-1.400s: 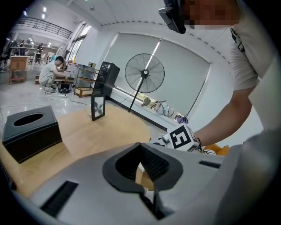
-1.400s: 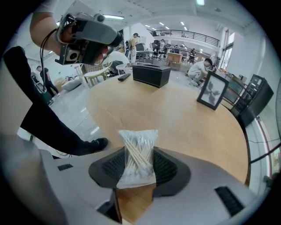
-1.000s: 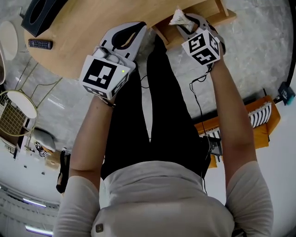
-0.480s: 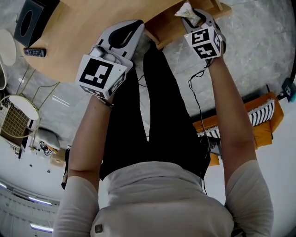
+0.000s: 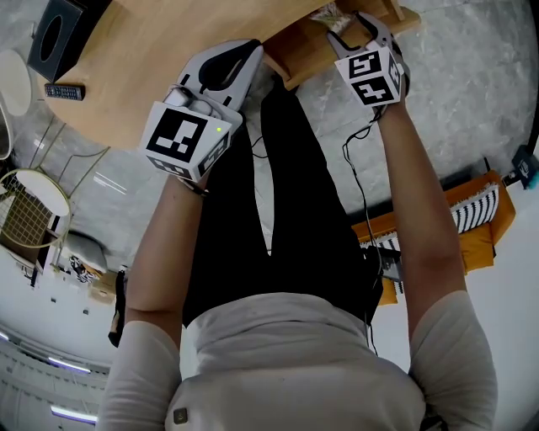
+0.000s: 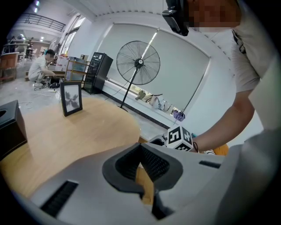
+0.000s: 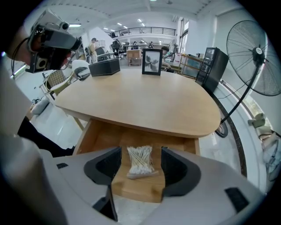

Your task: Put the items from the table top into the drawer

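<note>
A clear packet of cotton swabs lies on the floor of the open wooden drawer under the round table. My right gripper points steeply down over it. Its jaws are opening, and the packet sits between them without touching either pad. The head view shows this gripper at the drawer, with the packet just past its tips. My left gripper is at the drawer's front left corner. In the left gripper view its jaws are closed on a strip of the drawer's wooden board.
On the table stand a picture frame and a black tissue box. A remote lies near the box. A pedestal fan stands beyond the table. A round wire side table is on the floor at left.
The right gripper held the packet above the drawer; now the packet lies in the drawer and the jaws have spread off it. Both grippers shifted slightly toward the drawer.
</note>
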Available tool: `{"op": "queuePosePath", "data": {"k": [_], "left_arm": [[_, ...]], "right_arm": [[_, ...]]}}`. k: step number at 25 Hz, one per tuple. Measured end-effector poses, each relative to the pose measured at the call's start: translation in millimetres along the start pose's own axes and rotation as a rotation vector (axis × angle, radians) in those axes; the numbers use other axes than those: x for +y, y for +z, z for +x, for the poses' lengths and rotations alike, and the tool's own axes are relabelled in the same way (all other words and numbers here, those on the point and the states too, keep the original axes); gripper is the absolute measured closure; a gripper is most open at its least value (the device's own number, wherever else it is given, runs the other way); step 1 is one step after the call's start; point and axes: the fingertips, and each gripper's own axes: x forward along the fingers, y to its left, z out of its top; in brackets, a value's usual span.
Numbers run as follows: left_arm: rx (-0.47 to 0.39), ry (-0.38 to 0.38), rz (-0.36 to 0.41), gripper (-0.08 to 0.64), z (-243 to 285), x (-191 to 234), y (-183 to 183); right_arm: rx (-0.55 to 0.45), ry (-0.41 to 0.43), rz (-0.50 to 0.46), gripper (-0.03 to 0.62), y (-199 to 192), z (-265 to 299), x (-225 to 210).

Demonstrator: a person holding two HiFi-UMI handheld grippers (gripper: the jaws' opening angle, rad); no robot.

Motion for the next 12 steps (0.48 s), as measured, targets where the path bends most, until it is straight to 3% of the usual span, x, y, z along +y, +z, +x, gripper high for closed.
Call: {"op": "queuePosePath", "data": {"k": [12], "left_arm": [[-0.050, 0.024, 0.032, 0.551, -49.4, -11.2, 30.4]], "right_arm": [[-0.070, -0.049, -0.018, 0.319, 39.7, -53.0, 16.5]]}}
